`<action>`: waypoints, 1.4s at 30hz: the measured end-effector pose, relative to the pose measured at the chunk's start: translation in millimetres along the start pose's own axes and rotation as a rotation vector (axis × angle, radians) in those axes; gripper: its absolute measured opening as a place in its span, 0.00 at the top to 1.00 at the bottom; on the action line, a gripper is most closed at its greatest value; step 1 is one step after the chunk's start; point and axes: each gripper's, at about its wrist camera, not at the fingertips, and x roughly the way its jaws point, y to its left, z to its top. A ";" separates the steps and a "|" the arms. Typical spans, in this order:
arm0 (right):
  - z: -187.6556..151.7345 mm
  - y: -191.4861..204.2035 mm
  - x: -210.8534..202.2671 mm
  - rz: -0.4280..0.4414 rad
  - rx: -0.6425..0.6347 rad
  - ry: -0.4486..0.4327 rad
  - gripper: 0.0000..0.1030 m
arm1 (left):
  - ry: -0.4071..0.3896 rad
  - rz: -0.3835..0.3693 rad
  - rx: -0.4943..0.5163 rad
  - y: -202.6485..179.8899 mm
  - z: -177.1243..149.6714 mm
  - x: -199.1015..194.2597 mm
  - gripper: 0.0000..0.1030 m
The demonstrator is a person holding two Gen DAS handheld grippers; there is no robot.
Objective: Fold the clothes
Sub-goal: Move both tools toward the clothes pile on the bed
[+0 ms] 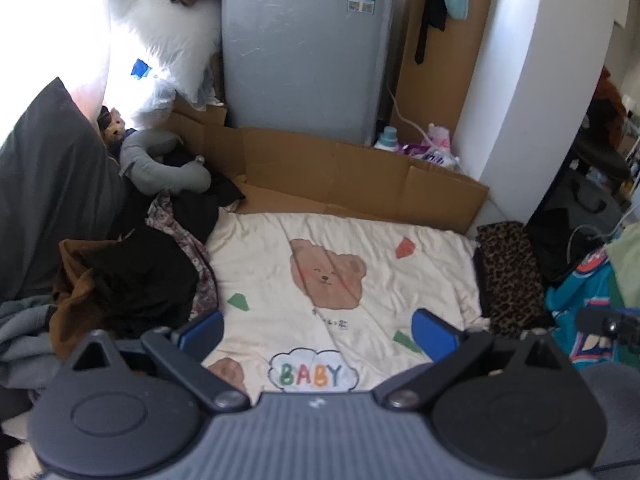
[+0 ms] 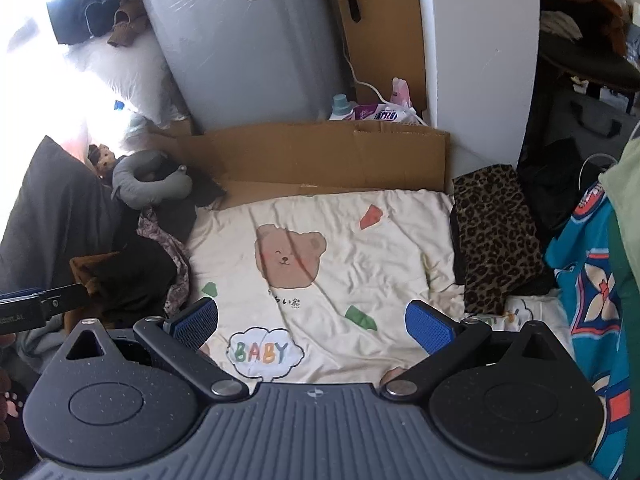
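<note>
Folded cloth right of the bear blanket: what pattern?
Leopard print, tan with dark spots; clearest in the right wrist view.

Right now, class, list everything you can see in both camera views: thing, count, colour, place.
Blanket: one, cream with bear and BABY print, centre.
Clothes pile: one heap, black, brown and floral, left of blanket.
Leopard cloth: one, brown and black, right of blanket.
Blue garment: one, teal with red and white pattern, far right.
Neck pillow: one, grey, behind the pile.
Dark pillow: one, dark grey, far left.
Cardboard: flattened brown sheets, behind blanket.
Appliance: one, grey, at the back.
Bottle: one, white with teal cap, beside appliance.
Left gripper: open, blue pads, empty, over blanket.
Right gripper: open, blue pads, empty, over blanket.
</note>
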 end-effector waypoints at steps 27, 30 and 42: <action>-4.0 1.0 17.6 -0.013 -0.080 -0.014 0.00 | 0.033 0.049 0.024 3.8 -6.0 15.2 0.04; -4.7 2.1 16.6 -0.024 -0.089 -0.022 0.00 | 0.033 0.048 0.022 4.9 -9.3 16.2 0.04; -6.8 9.5 15.2 -0.057 -0.125 -0.037 0.00 | 0.030 0.077 0.010 11.1 -8.3 13.5 0.02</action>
